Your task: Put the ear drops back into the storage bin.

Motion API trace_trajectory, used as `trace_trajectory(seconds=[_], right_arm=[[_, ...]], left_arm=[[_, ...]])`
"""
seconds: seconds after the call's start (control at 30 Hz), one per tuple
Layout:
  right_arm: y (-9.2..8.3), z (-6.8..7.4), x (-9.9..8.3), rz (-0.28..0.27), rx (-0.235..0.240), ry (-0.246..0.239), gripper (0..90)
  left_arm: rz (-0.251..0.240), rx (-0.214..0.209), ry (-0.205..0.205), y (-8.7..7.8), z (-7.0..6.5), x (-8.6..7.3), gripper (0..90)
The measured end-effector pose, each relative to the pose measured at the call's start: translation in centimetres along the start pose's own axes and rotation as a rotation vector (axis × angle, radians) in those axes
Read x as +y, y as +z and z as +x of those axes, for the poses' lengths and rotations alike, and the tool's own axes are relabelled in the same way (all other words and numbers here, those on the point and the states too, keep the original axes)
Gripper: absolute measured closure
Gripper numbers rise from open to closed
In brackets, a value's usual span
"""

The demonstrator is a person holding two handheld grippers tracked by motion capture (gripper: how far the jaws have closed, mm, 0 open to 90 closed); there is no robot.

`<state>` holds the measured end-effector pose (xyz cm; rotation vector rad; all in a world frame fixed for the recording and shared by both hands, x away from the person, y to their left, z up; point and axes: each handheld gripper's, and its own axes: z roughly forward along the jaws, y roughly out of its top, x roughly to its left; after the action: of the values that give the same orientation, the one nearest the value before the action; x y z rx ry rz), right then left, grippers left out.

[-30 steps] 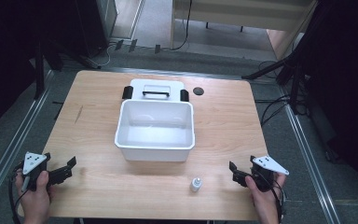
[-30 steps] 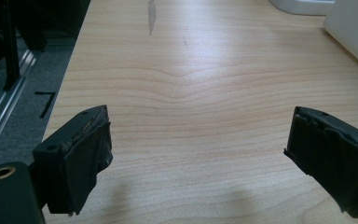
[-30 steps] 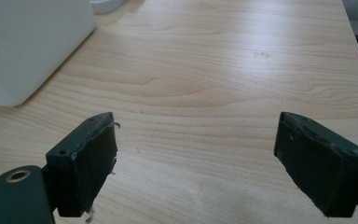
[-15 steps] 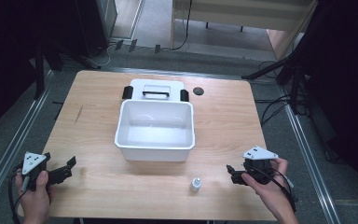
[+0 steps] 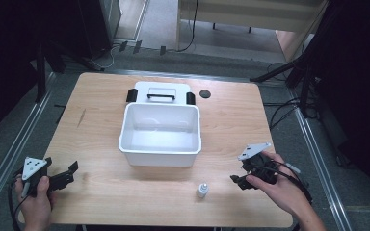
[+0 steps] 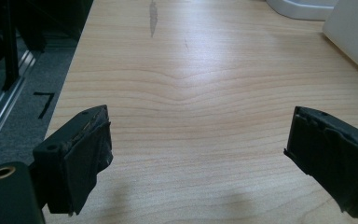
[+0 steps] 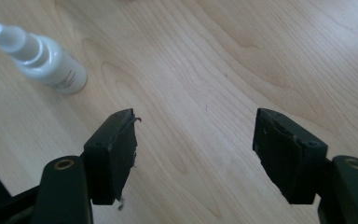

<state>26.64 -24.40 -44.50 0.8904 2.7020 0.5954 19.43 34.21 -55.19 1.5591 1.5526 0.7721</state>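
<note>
Small white bottle [image 5: 202, 189] stands upright on the table [image 5: 101, 110], in front of the white bin [image 5: 160, 153], well apart from it. Right gripper [image 5: 236, 180] sits just right of the bottle, off the wood; jaws have just been closing, nothing between them, not gripping. Left gripper [image 5: 69, 172] is far left of the bottle, jaws spread wide, empty.

**Free room and obstacles on the table**

The open white plastic bin [image 5: 160, 134] stands mid-table, with its white lid with a black handle [image 5: 161, 92] touching behind. Bare wood strips run along both sides and along the near edge. There, the small white plastic dropper bottle [image 5: 202, 189] stands upright, alone, between the bin and the right gripper [image 5: 239, 182]. The left gripper [image 5: 68, 174] faces bare wood.
</note>
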Motion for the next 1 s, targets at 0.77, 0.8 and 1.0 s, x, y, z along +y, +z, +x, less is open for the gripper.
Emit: trace_trajectory(seconds=[0.77,0.8,1.0], right_arm=[[-1.5,3.8,4.4,0.272,0.172,-0.212,20.8],[-1.6,4.0,4.6,0.268,0.183,-0.216,20.6],[-1.6,4.7,5.6,0.256,0.184,-0.24,26.5]], left_arm=[[-0.002,0.0,-0.006,0.0,0.1,0.0,7.2],[-0.003,0.0,-0.006,0.0,0.1,0.0,7.2],[-0.01,-0.004,-0.017,0.0,0.2,0.0,7.2]])
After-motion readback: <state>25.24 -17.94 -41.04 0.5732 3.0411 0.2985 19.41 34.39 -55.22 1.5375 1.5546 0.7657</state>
